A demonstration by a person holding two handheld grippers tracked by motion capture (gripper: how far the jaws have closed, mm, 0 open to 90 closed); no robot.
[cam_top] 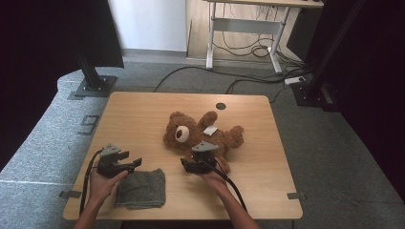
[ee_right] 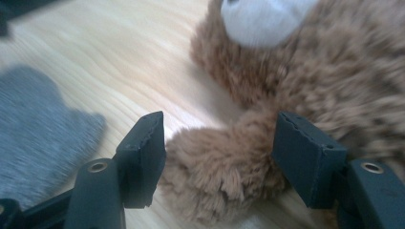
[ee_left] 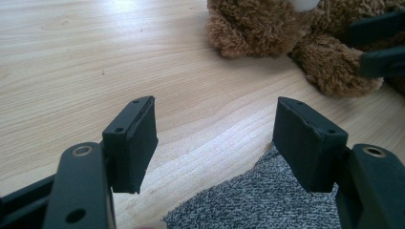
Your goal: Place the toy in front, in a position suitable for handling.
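A light wooden worktop (cam_top: 143, 114) stands on grey carpet, with a second desk and loose cables behind its far edge. A brown teddy bear (cam_top: 191, 132) lies on its back a little right of the middle of the worktop, head toward the left edge, a white tag on its belly. A folded grey cloth (cam_top: 142, 189) lies flat near the near edge, left of centre, probably laid there so it is ready to hand once the bear is dealt with.

The right claw (cam_top: 187, 164) sits low at the bear's near side. In the right gripper view (ee_right: 217, 157) its jaws straddle a fluffy limb of the bear; the fur brushes both pads, yet the jaws stand wide and I judge the limb not yet pinched, so this claw counts as released around the limb. Coming in low from the near edge seems meant to catch a thin, easy-to-clasp part and not the bulky body.

The left claw (cam_top: 135, 163) hovers just above the far corner of the cloth, jaws apart and empty (ee_left: 215, 143), pointed toward the bear, apparently waiting its turn.
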